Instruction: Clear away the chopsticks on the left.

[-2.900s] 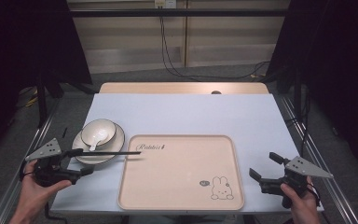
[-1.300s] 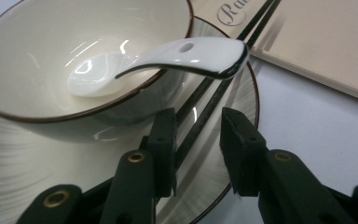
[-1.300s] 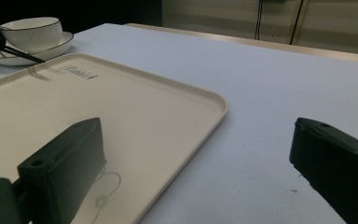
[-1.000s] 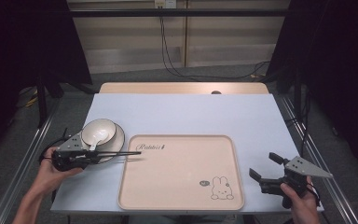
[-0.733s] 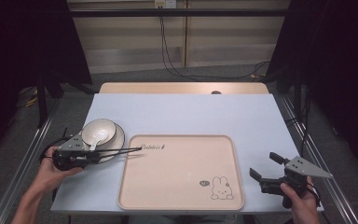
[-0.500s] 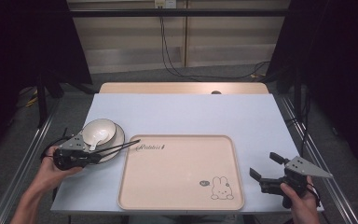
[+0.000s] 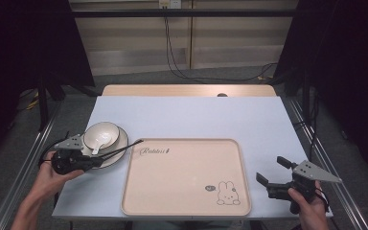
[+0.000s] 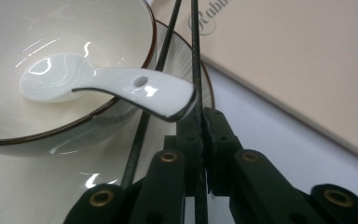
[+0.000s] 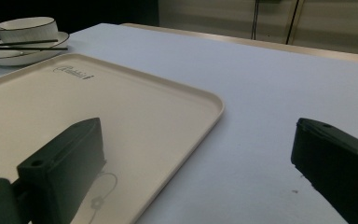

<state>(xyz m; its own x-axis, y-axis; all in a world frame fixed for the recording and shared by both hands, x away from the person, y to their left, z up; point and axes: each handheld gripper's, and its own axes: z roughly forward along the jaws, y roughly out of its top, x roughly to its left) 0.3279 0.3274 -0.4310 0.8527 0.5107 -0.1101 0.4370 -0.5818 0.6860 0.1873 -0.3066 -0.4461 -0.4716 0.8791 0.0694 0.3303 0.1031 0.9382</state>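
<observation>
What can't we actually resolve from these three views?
- Chopsticks: the left gripper view shows one pinched between the shut jaws; the second passes beside them, so whether it is gripped too is unclear. Their tips run off the top edge.
- Spoon: its handle end overlaps the chopstick; contact cannot be told.
- Plate near rim: hidden in the high view by the left gripper.
- Tray lettering: too small to read in the right gripper view.

Left gripper (image 7: 90,162) moved from table's left edge in to plate (image 7: 117,148), jaws now closed on 1 of 2 chopsticks (image 8: 196,60); chopstick tips (image 7: 140,141) swung slightly farther over tray (image 7: 187,211).
</observation>
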